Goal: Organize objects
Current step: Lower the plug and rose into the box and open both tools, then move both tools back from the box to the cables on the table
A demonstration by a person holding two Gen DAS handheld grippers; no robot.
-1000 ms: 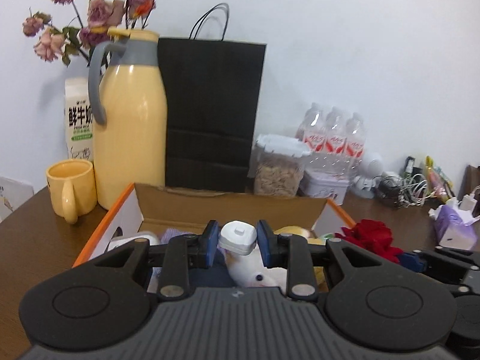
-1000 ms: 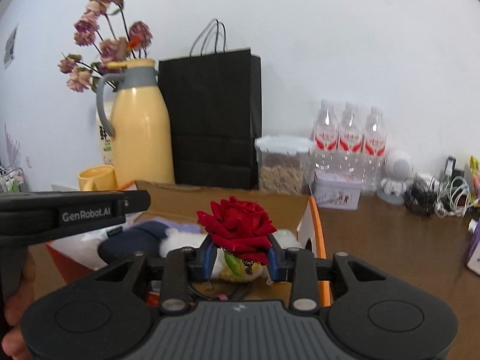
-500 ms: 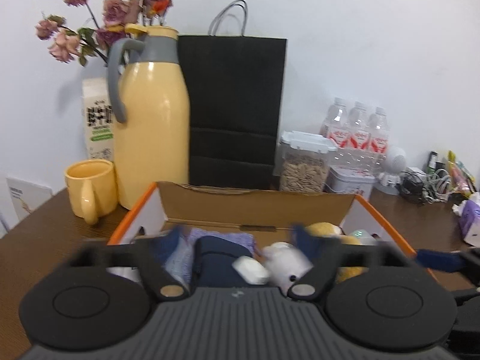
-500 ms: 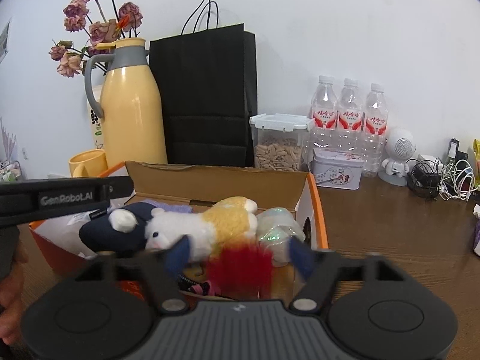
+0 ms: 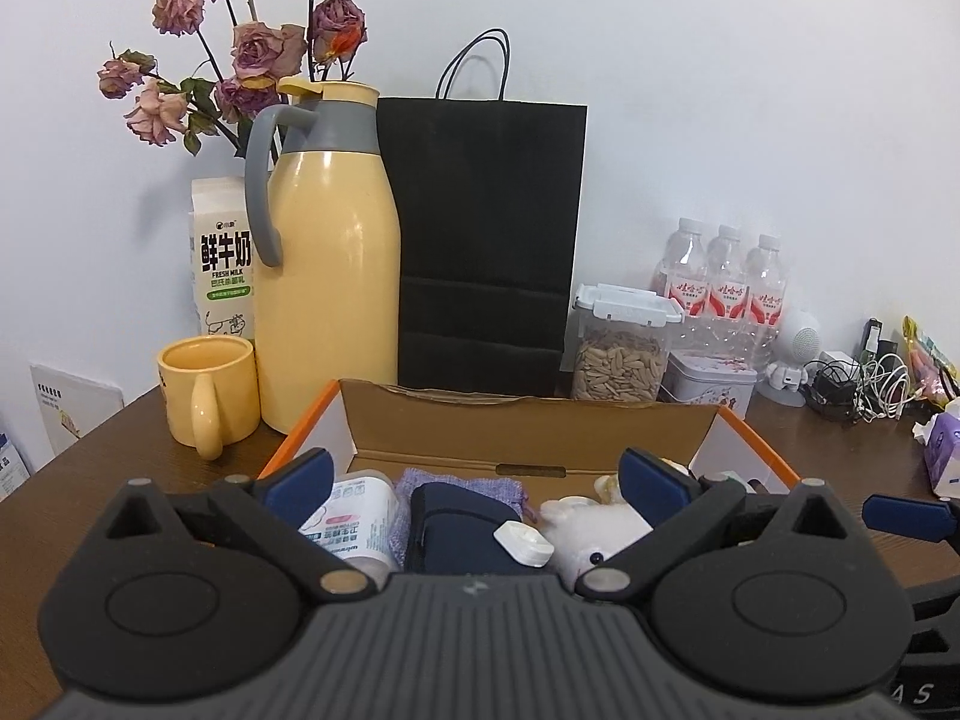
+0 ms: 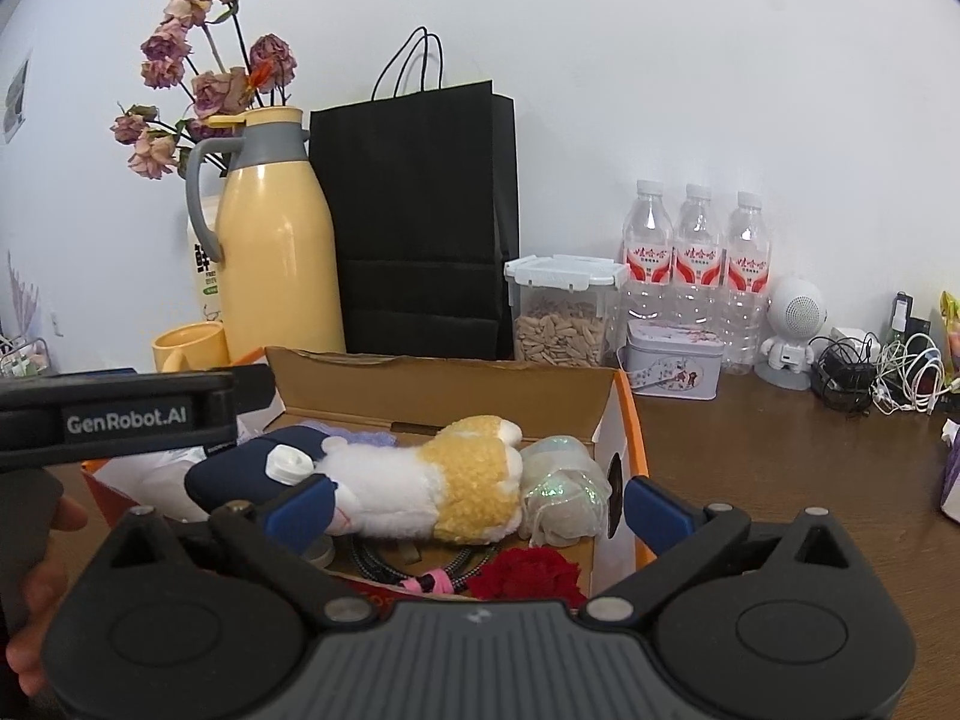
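Our left gripper (image 5: 474, 474) stands spread wide with nothing between its blue pads, hovering over the near edge of the open cardboard box (image 5: 528, 420). Our right gripper (image 6: 477, 498) has its jaws opening, now near their widest, and grips nothing; the red fabric rose (image 6: 525, 576) lies loose below it in the box's near right corner.

Inside the box, a small white cap-shaped piece (image 5: 522, 537) rests on a dark navy pouch (image 5: 462, 534), touching the head of a white and yellow plush toy (image 6: 438, 495) that stretches across the middle. A labelled white bottle (image 5: 354, 519) lies at the left, a lilac knitted cloth (image 5: 420, 480) at the far side, a shimmery wrapped bundle (image 6: 564, 498) at the right, and a braided cable (image 6: 408, 564) near the front.

Behind the box stand a yellow thermos jug (image 5: 327, 282), a yellow mug (image 5: 207, 396), a milk carton (image 5: 222, 252), dried roses (image 5: 240, 60), a black paper bag (image 5: 486, 240), a seed container (image 5: 621, 348), a tin (image 5: 708, 384) and three water bottles (image 5: 726, 288), all on the brown table (image 6: 780, 450). A hand (image 6: 36, 588) grasps the left gripper's handle.
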